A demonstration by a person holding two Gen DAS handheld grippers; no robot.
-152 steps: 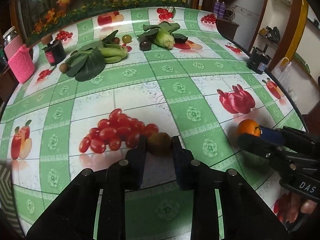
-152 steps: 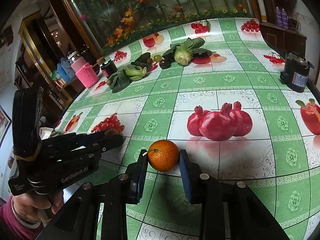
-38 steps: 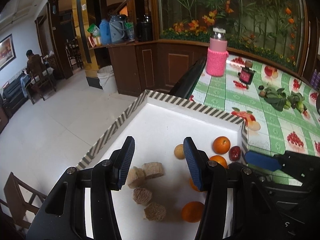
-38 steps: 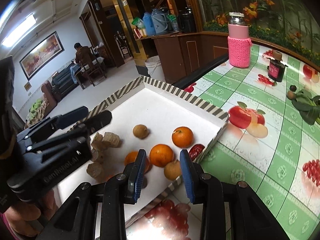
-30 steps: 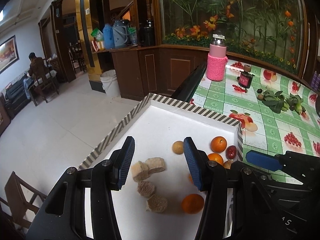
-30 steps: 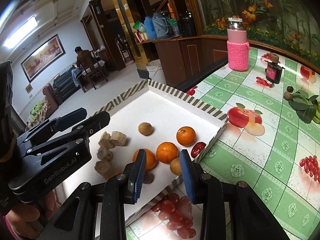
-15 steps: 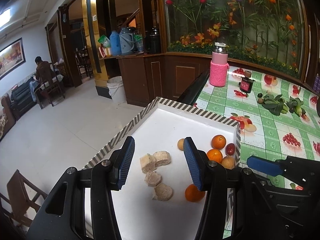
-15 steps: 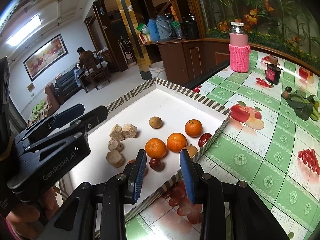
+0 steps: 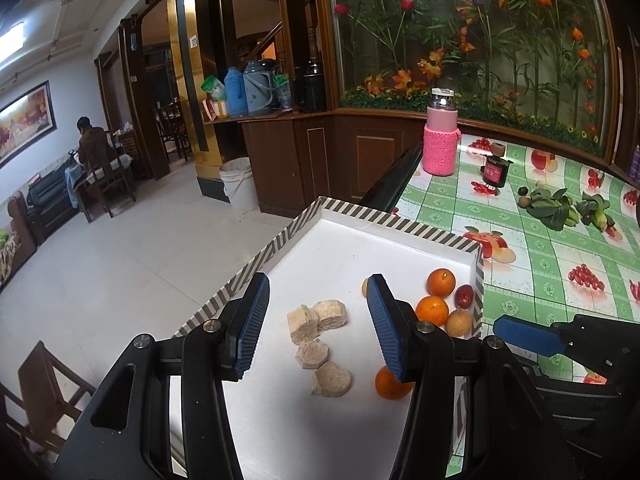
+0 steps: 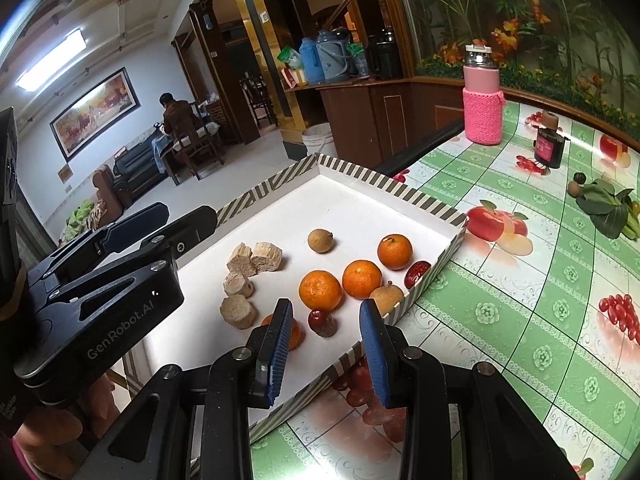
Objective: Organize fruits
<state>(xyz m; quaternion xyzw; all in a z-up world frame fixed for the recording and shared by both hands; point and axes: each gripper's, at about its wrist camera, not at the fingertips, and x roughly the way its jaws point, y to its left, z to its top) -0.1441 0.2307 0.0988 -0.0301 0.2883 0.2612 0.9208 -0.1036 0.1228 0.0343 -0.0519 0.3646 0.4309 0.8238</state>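
Both grippers pulled back since earlier; left gripper [image 9: 316,322] & right gripper [image 10: 326,344] fingers spread, empty. Fruits in tray [image 10: 394,190] at desk [image 10: 520,280] edge. Next: clear rim, fetch remaining fruit.

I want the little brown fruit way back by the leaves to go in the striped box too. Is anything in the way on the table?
Nothing visible blocks it. The brown fruit sits beside the green leaves, and only bare tablecloth lies between it and the striped box. Both tools stand open and hold nothing.
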